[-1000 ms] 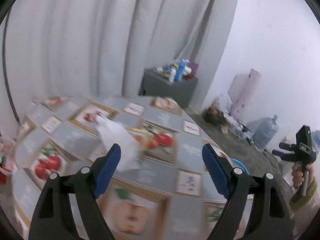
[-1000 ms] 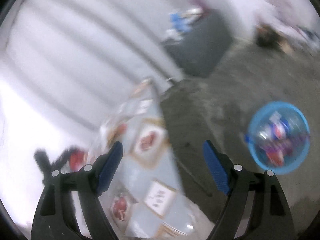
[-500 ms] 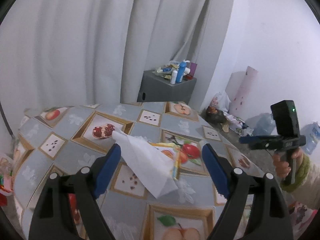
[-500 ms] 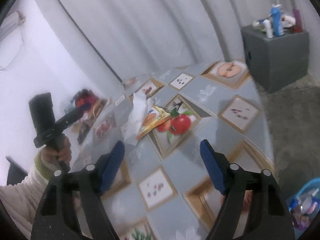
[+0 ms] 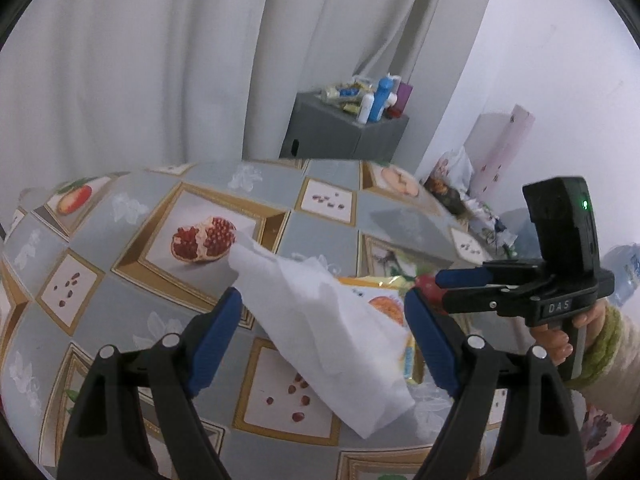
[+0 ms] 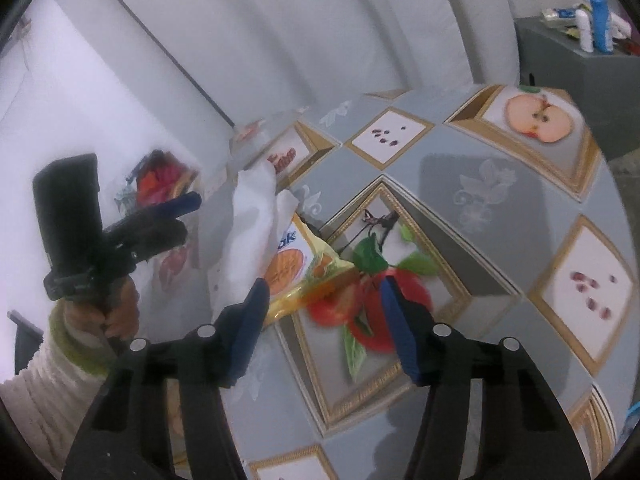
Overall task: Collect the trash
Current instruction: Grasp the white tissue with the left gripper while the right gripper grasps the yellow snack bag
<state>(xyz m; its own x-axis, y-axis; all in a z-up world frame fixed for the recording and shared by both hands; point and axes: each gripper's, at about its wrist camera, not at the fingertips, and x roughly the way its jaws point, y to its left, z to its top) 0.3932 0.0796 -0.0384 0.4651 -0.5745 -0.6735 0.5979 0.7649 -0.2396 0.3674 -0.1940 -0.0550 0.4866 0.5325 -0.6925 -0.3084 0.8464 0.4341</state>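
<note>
A crumpled white tissue (image 5: 320, 328) lies on the fruit-patterned tablecloth (image 5: 120, 280), partly covering a yellow snack wrapper (image 5: 386, 304). My left gripper (image 5: 322, 300) hovers open just above the tissue, a finger on each side. My right gripper (image 6: 323, 286) comes in from the other side, jaws closing. The near end of the wrapper (image 6: 304, 272) lies between its fingers, and the pads are not pressing on it. The tissue (image 6: 252, 240) lies behind the wrapper. Each view shows the other gripper held in a hand: the right gripper (image 5: 440, 290), the left gripper (image 6: 188, 216).
A grey cabinet (image 5: 344, 132) topped with bottles stands beyond the table against a white curtain (image 5: 160, 60). Bags and a water jug (image 5: 624, 264) sit on the floor to the right. The table's edge (image 6: 612, 184) drops off near the cabinet (image 6: 580, 48).
Both grippers came down toward the tissue and wrapper. The right one swung from the floor and blue basket over to the table, and its jaws narrowed. The left jaws kept their width.
</note>
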